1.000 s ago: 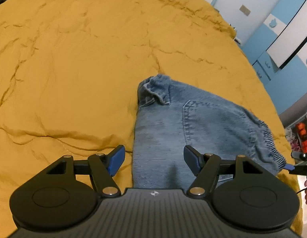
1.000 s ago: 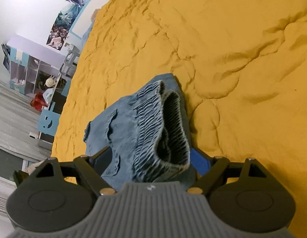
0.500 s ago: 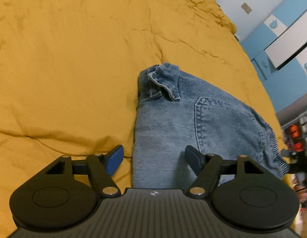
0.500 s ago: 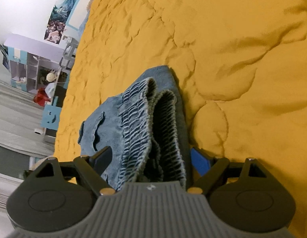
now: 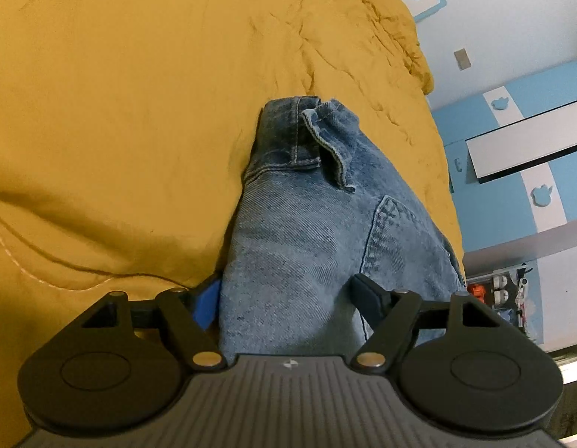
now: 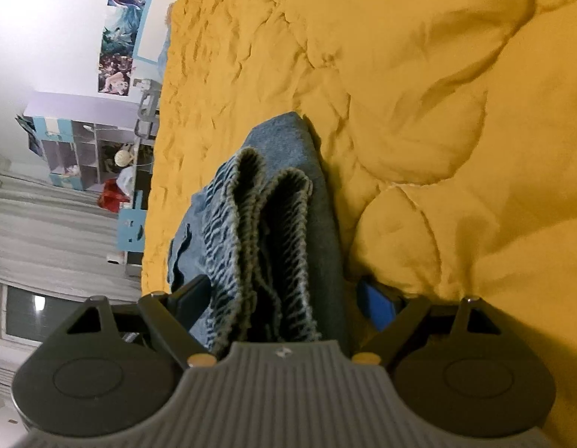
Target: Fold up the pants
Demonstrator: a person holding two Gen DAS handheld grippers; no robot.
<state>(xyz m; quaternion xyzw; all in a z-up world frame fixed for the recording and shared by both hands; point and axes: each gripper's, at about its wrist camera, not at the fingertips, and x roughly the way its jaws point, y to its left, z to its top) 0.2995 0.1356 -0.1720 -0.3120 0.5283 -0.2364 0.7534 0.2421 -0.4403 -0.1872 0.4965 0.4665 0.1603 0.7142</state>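
Note:
Folded blue denim pants (image 5: 307,239) lie on a yellow quilted bedspread (image 5: 120,112). In the left wrist view my left gripper (image 5: 288,298) is open, its fingers straddling the near edge of the folded bundle, one low at the left side, one on top at the right. In the right wrist view the pants (image 6: 288,224) show their elastic waistband layers end-on. My right gripper (image 6: 288,295) is open, with the waistband end between its fingers. Neither gripper has closed on the cloth.
The bedspread (image 6: 437,112) spreads wide around the pants. Blue and white cabinets (image 5: 531,149) stand past the bed's far side. Shelves and curtains (image 6: 64,186) are beyond the bed edge in the right wrist view.
Both grippers have moved in closer and lower onto the pants, so the bundle now sits between each pair of fingers. The waistband opening has flattened.

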